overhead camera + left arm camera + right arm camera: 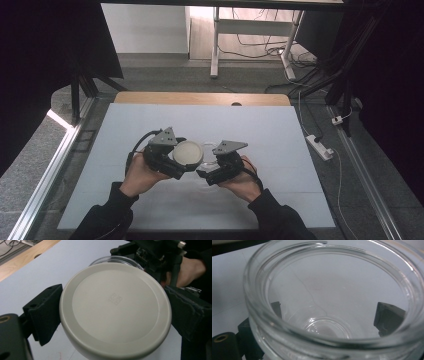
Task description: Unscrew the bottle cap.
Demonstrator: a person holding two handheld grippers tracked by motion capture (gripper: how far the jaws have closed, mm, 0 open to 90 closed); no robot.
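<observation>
While you hold both pieces mid-frame over white table (280,125), high view: left gripper (172,162) carries off-white round lid (188,151), right gripper (212,172) clamps clear glass jar (209,156) just beside it. Lid is off jar; whether capping or uncapping, can't tell.

Left gripper view: jaws spread wide, pinching lid (115,307) rim at both sides; jar mouth (117,260) peeks behind, upper centre.

Right gripper view: jaws closed on jar (332,302) body, seen through glass; jar looks empty. Next, if capping: centre lid level over mouth, lower.
</observation>
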